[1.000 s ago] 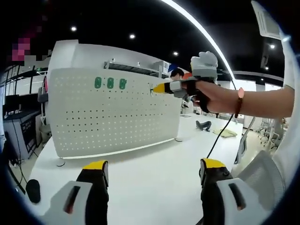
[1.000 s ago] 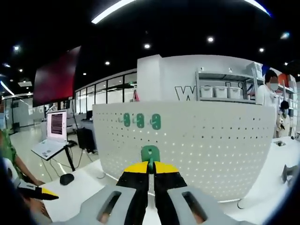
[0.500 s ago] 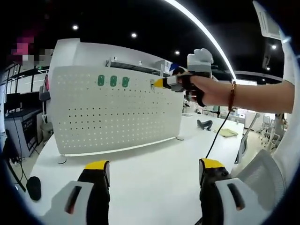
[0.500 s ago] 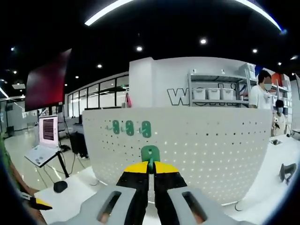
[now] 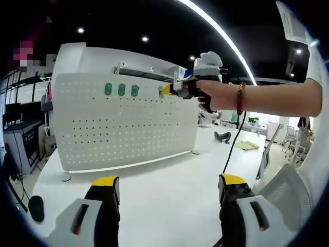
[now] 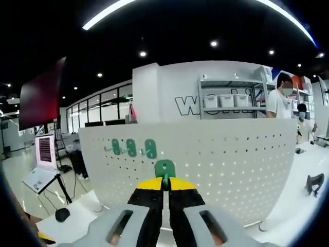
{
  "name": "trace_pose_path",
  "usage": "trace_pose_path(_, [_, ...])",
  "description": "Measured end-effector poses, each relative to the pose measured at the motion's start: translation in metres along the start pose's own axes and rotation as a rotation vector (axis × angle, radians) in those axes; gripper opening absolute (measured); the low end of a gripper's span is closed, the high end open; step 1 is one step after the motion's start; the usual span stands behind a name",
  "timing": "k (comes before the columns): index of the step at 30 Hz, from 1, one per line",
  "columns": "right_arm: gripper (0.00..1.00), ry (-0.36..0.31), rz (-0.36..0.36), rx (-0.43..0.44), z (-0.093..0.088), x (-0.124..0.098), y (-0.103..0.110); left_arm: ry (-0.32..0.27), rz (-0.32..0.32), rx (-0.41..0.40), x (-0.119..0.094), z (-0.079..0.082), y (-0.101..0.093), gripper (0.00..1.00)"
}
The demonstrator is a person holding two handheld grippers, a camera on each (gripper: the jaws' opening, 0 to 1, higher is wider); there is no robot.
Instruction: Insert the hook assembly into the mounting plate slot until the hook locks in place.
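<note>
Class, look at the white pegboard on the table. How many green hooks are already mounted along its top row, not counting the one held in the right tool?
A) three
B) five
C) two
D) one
A: three green hooks sit side by side on the pegboard, while the right tool grips a fourth hook.

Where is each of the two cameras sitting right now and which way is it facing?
Left gripper view: rides the left gripper, low over the white table, facing the pegboard; its open jaws rise at the bottom, and the person's arm carries the right gripper up to the board.
Right gripper view: rides the right gripper, facing the pegboard closely; its jaws pinch a green hook.
Shared: pegboard and three mounted green hooks.
</note>
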State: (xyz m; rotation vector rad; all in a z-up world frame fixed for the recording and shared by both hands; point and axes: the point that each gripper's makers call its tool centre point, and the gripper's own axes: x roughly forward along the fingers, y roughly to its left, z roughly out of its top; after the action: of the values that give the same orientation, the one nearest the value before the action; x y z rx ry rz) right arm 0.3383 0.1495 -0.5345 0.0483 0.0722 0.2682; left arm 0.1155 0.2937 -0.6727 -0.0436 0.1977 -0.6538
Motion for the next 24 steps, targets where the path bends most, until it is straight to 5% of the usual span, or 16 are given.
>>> trace_pose_path(22, [0.01,-0.001,-0.018,0.060,0.013,0.024,-0.004,0.011,-0.027,-0.005,0.001,0.002,-0.002,0.80])
trace_pose_path(24, [0.01,-0.008,-0.029,0.006,0.017,0.026,-0.004,0.016,-0.036,-0.002,0.001,0.001,-0.003,0.78])
